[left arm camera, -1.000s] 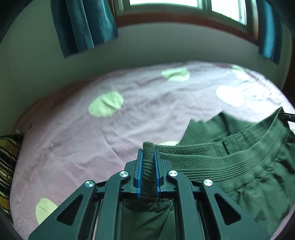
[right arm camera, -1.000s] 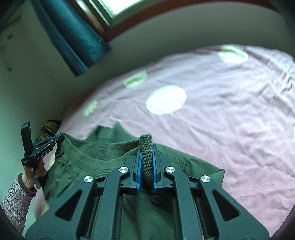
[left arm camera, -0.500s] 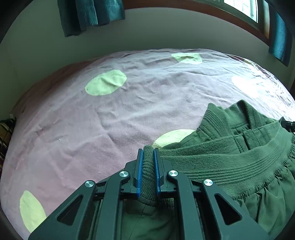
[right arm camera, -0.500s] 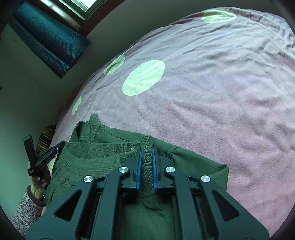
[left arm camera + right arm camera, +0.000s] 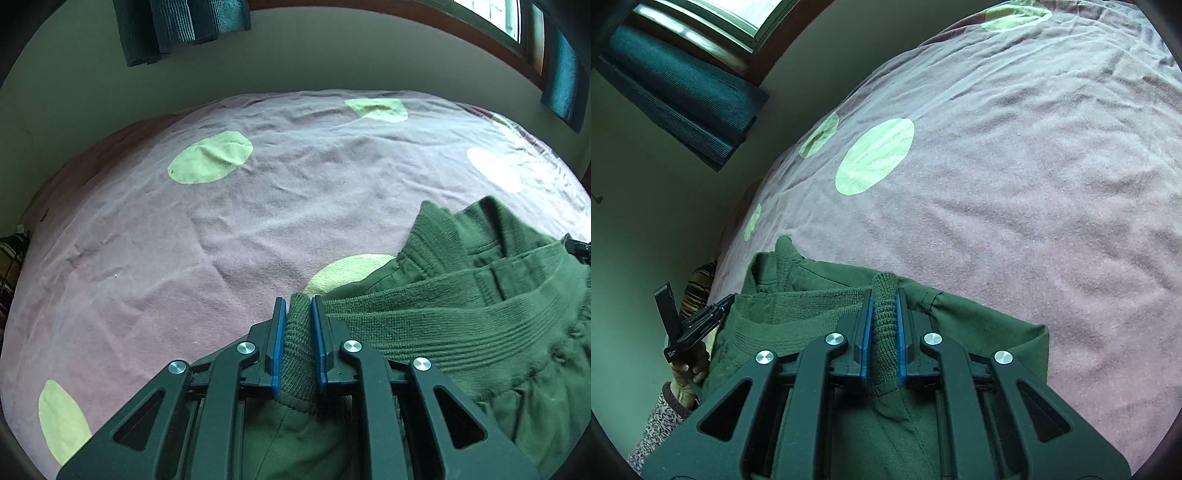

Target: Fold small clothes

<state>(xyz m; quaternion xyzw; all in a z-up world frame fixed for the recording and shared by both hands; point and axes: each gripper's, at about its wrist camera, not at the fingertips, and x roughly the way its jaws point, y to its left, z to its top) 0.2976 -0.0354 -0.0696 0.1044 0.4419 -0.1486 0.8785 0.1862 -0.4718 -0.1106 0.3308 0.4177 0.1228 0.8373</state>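
Between the blue pads of our left claw [image 5: 298, 299] sits a ribbed edge of the green trousers [image 5: 461, 325], and the pads press on it from both sides even as the jaws begin to ease apart. From that claw the knitted waistband runs off to the right, and the rest of the cloth lies bunched there on the pink bedspread [image 5: 258, 221], partly covering a pale green dot just ahead of the fingertips. Our right claw [image 5: 884, 291] pinches another ribbed fold of the same trousers, its jaws likewise starting to part with the fabric between them. Left of this claw the waistband stretches to the other claw, seen small beside a hand [image 5: 687, 369] in a speckled sleeve [image 5: 657, 424]. Ahead and right of it the bedspread spreads out wrinkled.
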